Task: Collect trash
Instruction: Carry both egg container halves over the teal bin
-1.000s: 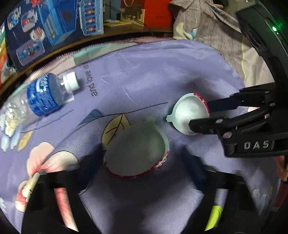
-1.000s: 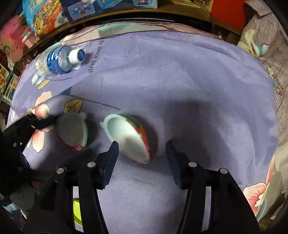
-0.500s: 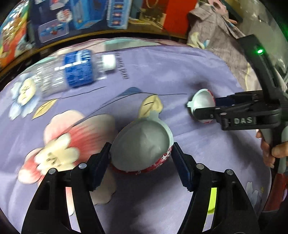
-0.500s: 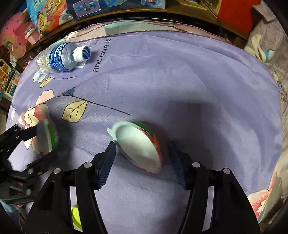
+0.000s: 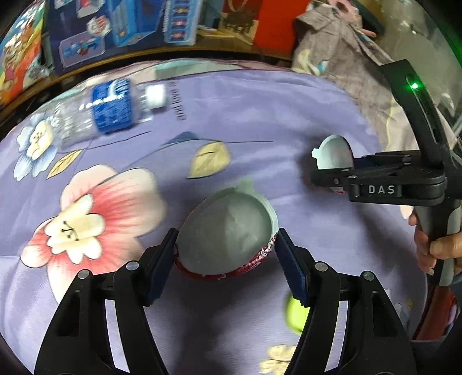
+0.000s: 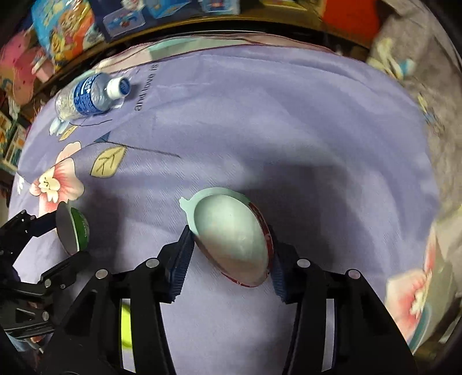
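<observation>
a purple floral sheet (image 5: 260, 115) covers the surface, printed with pink flowers, yellow leaves and a line of text. a plastic water bottle (image 6: 86, 96) is seen lying on its side at the far left. colourful toy boxes (image 5: 121, 26) are stacked beyond the far edge; grey patterned fabric (image 5: 340, 57) is heaped far right. the left gripper (image 5: 225, 256) has its jaws clenched on a red-rimmed cup (image 5: 228, 233). the right gripper (image 6: 231, 253) jaws are closed around a second cup (image 6: 231, 236), near centre.

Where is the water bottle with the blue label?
The clear plastic water bottle with the blue label lies on its side at the purple flowered blanket's far left edge, beyond both grippers and cups.
</observation>
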`<state>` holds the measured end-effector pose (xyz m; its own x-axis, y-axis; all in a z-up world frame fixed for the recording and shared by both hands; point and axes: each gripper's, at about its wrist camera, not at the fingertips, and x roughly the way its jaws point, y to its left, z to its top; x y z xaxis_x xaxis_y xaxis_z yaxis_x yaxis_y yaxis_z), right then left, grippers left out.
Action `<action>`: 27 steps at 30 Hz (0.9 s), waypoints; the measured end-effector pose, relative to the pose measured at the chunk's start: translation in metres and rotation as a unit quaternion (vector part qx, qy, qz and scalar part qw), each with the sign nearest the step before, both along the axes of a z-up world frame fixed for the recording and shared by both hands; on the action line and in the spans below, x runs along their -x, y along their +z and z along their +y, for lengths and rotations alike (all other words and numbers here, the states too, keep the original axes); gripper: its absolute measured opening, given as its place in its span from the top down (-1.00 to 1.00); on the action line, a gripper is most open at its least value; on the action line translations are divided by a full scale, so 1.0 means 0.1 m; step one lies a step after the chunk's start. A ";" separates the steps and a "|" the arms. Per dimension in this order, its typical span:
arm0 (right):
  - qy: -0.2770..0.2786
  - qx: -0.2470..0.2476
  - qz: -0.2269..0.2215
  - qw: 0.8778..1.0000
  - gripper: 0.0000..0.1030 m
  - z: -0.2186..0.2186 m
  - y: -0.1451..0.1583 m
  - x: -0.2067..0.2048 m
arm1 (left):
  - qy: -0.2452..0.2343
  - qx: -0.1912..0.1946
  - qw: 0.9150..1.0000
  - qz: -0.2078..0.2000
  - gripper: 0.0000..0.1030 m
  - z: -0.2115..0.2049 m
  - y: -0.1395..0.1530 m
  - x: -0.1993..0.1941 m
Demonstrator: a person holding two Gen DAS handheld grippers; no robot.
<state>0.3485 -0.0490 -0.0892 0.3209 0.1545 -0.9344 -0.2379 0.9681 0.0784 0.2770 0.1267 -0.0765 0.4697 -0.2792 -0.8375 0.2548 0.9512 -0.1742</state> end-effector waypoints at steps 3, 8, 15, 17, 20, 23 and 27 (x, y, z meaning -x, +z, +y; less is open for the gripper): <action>-0.017 -0.005 -0.004 1.000 0.10 -0.29 0.08 0.19 | -0.018 -0.002 1.000 -0.005 -0.33 -0.21 0.08 0.11; -0.058 -0.036 -0.008 0.998 0.10 -0.90 0.24 0.57 | -0.054 -0.010 0.998 -0.018 -0.33 -0.64 0.23 0.34; -0.105 -0.060 -0.026 0.992 0.10 -1.65 0.41 1.12 | -0.102 -0.015 0.994 -0.029 -0.34 -1.30 0.40 0.65; -0.119 -0.070 -0.033 0.990 0.10 -1.86 0.45 1.26 | -0.116 -0.014 0.993 -0.032 -0.34 -1.54 0.44 0.75; -0.146 -0.078 -0.045 0.985 0.09 -2.21 0.52 1.48 | -0.136 -0.010 0.990 -0.032 -0.34 -1.82 0.48 0.84; -0.175 -0.085 -0.052 0.980 0.09 -2.56 0.54 1.70 | -0.162 -0.008 0.986 -0.030 -0.34 -2.20 0.50 0.96; -0.218 -0.087 -0.059 0.970 0.09 -3.04 0.53 1.98 | -0.193 -0.015 0.981 -0.027 -0.34 -2.62 0.51 1.10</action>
<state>0.1507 -0.3530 -0.0360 0.4951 0.1319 -0.8588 0.1732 0.9536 0.2463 0.1672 -0.1354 -0.0258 0.3785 -0.4205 -0.8246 0.6047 0.7868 -0.1237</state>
